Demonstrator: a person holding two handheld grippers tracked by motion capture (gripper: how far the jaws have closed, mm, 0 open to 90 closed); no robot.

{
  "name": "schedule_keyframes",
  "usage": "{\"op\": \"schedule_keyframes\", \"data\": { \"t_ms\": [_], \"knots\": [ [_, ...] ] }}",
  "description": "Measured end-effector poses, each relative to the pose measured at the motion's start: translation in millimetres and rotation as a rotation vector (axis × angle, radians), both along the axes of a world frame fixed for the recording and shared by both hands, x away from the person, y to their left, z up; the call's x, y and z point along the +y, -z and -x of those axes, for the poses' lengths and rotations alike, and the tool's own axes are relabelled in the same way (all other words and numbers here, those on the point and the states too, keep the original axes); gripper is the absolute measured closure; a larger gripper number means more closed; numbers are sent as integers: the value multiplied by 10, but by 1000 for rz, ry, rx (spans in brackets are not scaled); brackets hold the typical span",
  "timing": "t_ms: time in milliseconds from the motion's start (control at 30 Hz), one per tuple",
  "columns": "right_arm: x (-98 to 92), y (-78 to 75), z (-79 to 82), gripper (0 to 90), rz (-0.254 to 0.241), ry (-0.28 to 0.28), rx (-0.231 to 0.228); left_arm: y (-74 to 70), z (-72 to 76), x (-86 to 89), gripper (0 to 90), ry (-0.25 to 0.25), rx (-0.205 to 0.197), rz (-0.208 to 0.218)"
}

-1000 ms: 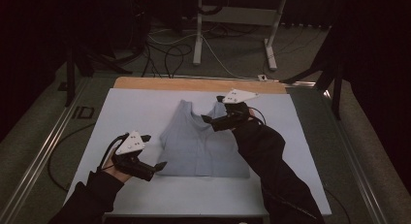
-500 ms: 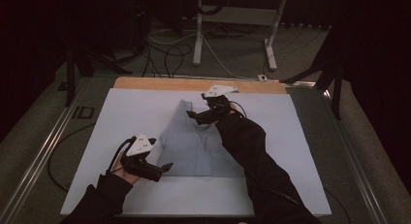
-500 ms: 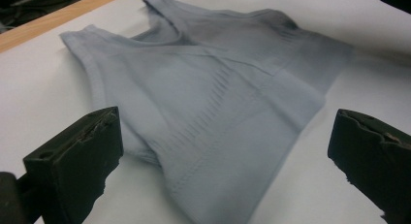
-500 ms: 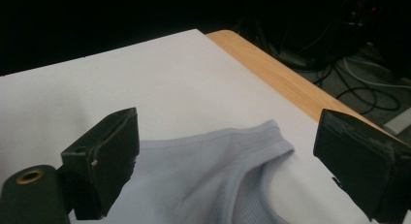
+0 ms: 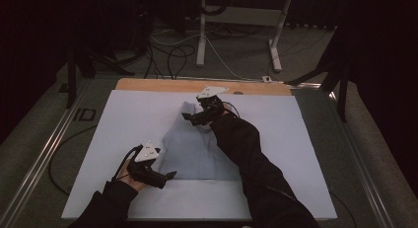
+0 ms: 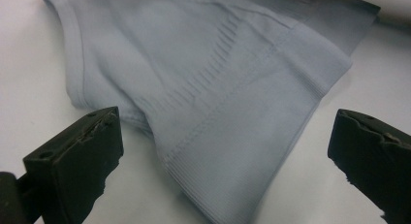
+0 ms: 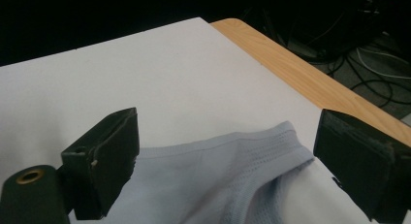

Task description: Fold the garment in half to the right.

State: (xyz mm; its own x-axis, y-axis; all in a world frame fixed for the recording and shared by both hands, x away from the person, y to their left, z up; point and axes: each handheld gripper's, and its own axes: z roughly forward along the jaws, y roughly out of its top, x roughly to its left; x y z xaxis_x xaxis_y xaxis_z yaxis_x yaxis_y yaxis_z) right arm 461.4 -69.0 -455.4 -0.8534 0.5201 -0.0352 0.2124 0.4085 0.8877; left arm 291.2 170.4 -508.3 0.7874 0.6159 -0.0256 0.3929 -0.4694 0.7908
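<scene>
The right gripper (image 7: 225, 158) holds its black jaws wide apart over the ribbed corner of a pale blue knit garment (image 7: 228, 178), which lies on a white board (image 7: 145, 73) near its wooden edge (image 7: 300, 73).

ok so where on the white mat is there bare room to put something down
Free: the white mat left of the grey top, and the wide strip right of the sleeve. Crowded: the middle, with the top, left gripper and right gripper.
</scene>
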Motion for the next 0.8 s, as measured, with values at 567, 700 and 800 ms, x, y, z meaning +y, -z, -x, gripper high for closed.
{"op": "schedule_keyframes", "data": {
  "t_ms": [567,700,800],
  "knots": [
    [124,99,-57,94,17,-14,15,173,-108,0,229,-69,121,-81],
    [142,100,-64,94,26,-14,13,201,-113,-5,344,-73,139,-81],
    [145,106,-69,94,22,-8,22,188,-87,-26,402,-58,136,-97]
  ]
}}
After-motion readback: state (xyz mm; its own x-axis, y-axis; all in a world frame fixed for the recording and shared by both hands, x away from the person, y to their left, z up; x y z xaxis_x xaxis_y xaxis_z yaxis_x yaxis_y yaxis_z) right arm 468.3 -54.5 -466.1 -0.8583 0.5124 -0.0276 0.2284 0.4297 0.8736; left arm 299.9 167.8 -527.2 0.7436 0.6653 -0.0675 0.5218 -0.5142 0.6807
